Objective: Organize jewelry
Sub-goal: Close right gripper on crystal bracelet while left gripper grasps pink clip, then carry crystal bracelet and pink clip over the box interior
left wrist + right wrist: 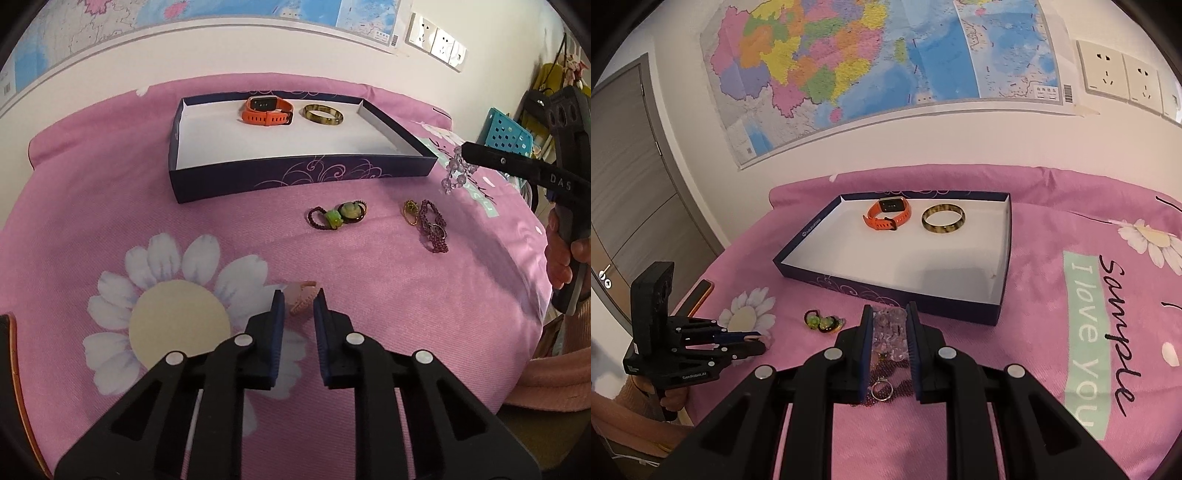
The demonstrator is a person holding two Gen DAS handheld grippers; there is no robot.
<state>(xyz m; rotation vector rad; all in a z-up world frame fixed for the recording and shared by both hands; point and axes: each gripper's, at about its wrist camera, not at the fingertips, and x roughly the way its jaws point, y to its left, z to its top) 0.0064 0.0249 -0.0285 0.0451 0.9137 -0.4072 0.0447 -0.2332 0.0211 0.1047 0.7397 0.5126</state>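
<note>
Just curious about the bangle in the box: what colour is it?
The bangle is mottled olive-gold with dark patches, clearest in the right wrist view.

1. The left wrist view looks forward and down along the left gripper [299, 306], close above the pink cloth [110, 206], facing the wall.
2. The right wrist view looks the same way from further right.
3. Both share the box [295, 173] [905, 291] and the map [110, 33] [849, 66].

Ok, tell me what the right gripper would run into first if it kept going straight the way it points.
Probably the near wall of the dark box, just beyond the right gripper, which is shut on a clear bead bracelet; depth is uncertain.
</note>
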